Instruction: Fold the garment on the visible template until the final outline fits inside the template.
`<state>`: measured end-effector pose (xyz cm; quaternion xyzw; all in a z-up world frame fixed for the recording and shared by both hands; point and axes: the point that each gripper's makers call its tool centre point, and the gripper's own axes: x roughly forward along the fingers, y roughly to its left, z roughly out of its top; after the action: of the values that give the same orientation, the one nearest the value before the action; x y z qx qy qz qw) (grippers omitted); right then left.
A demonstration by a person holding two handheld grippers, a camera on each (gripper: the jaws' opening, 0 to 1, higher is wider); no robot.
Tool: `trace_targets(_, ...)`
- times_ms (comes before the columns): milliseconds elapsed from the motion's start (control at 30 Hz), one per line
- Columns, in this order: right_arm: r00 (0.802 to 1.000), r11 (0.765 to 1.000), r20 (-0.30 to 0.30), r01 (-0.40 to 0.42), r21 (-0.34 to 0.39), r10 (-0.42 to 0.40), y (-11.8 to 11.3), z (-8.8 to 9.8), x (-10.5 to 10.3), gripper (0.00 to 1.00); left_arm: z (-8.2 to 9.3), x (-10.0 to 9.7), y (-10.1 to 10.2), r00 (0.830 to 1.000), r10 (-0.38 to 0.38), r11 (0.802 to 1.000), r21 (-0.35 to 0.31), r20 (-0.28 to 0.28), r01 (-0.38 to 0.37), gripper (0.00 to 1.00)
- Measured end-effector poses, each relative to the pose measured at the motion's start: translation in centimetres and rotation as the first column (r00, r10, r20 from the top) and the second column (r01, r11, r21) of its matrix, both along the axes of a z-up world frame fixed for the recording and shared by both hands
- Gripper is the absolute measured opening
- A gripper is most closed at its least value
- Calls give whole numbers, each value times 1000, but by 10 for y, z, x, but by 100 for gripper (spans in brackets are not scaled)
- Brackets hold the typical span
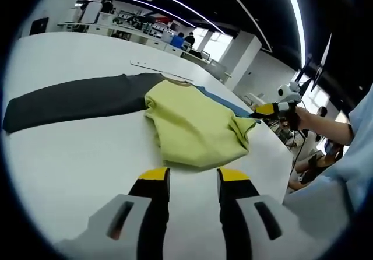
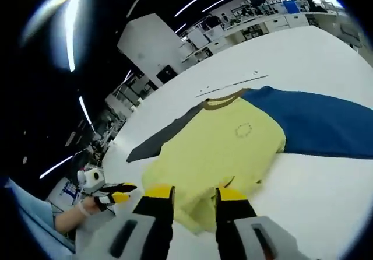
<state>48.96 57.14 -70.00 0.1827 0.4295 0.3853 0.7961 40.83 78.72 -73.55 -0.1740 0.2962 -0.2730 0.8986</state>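
left gripper [image 1: 192, 181]: black jaws, yellow tips, grey mounts; right gripper [image 2: 193, 199]: same | sleeve [image 1: 361, 149]: light blue

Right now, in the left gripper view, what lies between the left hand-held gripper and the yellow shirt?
Nothing: bare white table separates the open left hand-held gripper from the yellow shirt hem in the left gripper view.

yellow garment [image 1: 195, 129], grey and blue sleeves

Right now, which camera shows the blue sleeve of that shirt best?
The right gripper view: the blue sleeve lies spread out flat and long across the white table. In the left gripper view, only a thin blue strip peeks out behind the yellow body.
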Motion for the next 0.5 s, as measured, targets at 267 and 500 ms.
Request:
trace_targets(267,999,1000,-47,-8,0,8,13,-12,-10,15,-2,-3,1,1000,7,1000,-3,-1,-7,29)
trace_targets(500,997,1000,-74,22,9,-21,10,-15,-6,7,-2,-6,6,1000,19,1000,-1,-2,-19,29)
